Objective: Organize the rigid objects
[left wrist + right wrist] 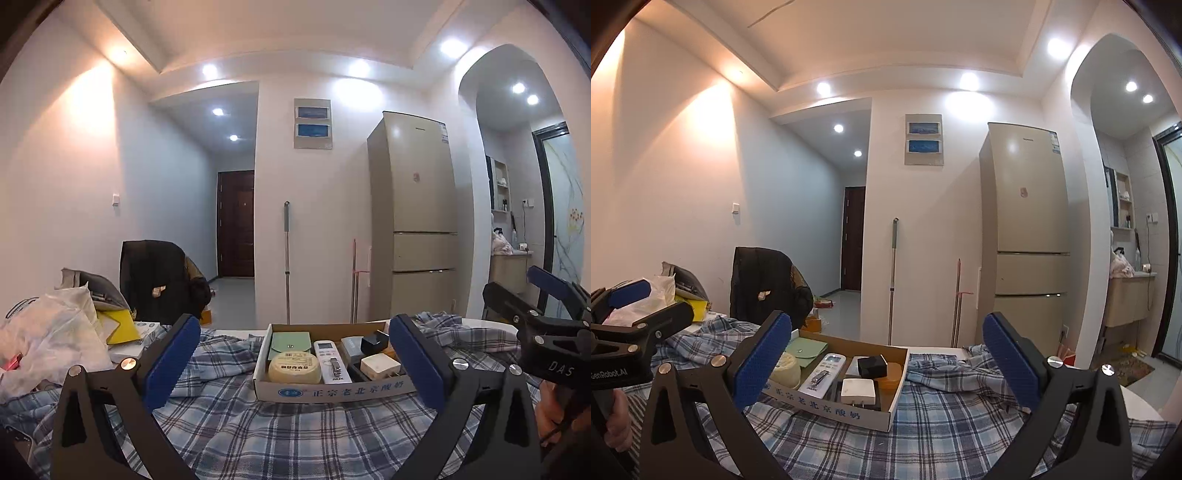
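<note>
hovering level above the plaid cloth [280, 435], the left gripper [295, 365] has its blue pads spread wide with nothing between them, aimed straight at the near wall of the cardboard box [332, 391]; that spread frames the whole box, which reads as a survey stance rather than a grasp; the right gripper [886, 365] is likewise parted and empty, held just to the side so the box sits toward its left pad; each tool shows in the other's view, side by side and apart, and a bit of the person's hand [617, 417] wraps the left handle.

the box lies on the cloth toward the far edge of the table, open top up, printed wall facing the grippers; its contents look already sorted into rows; a round yellowish tin [294, 367] sits at the near left corner with a green pouch [290, 343] behind it; a white remote [330, 360] lies lengthwise down the middle, a nail clipper [335, 365] resting on it; a white plug adapter [380, 365] is at the near right, a black cube [373, 341] behind it, and an orange piece [892, 371] against the right wall, seen only from the right wrist.

my judgement: everything rigid in view is inside the box, so the task seems near its end or paused; bags and papers [55, 332] crowd the table's left edge, well apart from the box.
</note>
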The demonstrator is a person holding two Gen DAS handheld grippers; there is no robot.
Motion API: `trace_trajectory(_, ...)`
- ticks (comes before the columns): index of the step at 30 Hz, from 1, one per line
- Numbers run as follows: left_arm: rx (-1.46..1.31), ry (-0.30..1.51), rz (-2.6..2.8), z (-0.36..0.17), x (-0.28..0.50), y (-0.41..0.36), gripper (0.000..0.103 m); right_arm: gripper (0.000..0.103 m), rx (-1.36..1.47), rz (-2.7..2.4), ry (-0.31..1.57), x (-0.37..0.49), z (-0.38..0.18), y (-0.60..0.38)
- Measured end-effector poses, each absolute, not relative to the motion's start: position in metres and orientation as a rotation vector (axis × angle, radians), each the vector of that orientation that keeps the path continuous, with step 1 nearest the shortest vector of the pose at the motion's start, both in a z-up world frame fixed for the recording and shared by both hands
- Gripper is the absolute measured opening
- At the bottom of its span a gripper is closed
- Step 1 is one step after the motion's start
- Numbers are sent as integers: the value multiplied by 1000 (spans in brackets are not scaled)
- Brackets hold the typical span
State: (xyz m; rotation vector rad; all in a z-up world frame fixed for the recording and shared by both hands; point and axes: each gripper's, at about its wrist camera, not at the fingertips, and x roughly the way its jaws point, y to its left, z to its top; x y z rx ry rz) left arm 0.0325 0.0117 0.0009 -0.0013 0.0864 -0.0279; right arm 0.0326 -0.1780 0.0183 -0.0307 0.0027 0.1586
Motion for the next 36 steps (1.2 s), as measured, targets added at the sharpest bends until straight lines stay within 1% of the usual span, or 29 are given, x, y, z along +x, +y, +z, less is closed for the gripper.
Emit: trace_trajectory(36, 5, 86, -14, -1, 31, 11, 103, 103, -12, 152, 24, 38, 18, -182)
